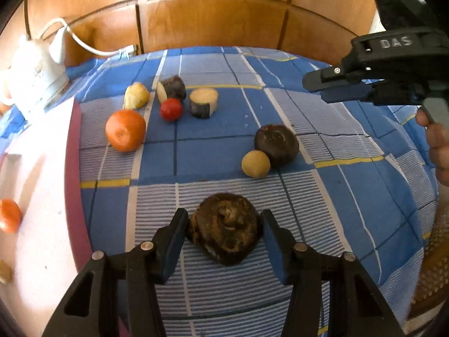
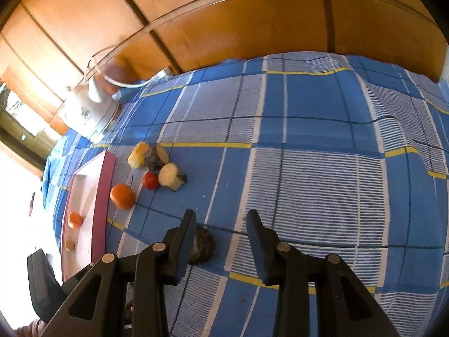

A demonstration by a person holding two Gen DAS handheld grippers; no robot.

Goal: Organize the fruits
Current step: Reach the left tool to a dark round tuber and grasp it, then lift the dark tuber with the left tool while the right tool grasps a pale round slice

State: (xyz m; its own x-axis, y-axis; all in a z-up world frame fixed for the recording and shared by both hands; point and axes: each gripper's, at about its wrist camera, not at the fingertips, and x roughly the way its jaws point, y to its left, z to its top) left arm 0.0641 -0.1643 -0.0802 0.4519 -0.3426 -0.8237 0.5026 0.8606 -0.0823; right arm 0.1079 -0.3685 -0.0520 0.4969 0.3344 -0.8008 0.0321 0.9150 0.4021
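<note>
In the left wrist view my left gripper [image 1: 224, 221] has its jaws on both sides of a dark brown rough fruit [image 1: 224, 227] on the blue checked cloth, touching or nearly so; it rests on the cloth. Farther off lie a dark round fruit [image 1: 276, 140], a small yellow fruit [image 1: 256, 164], an orange [image 1: 125, 130], a red tomato [image 1: 171, 109], a yellow fruit [image 1: 136, 95] and two cut dark-skinned pieces [image 1: 203, 102]. My right gripper [image 2: 221, 219] is open and empty above the cloth; it shows in the left wrist view [image 1: 322, 87] at upper right.
A pink-rimmed white tray [image 1: 74, 168] lies at the left, holding a small orange [image 1: 9, 215] and a small tan fruit [image 1: 5, 272]. A white iron [image 1: 36, 78] with its cord stands at the back left. Wooden panels stand behind the cloth-covered surface.
</note>
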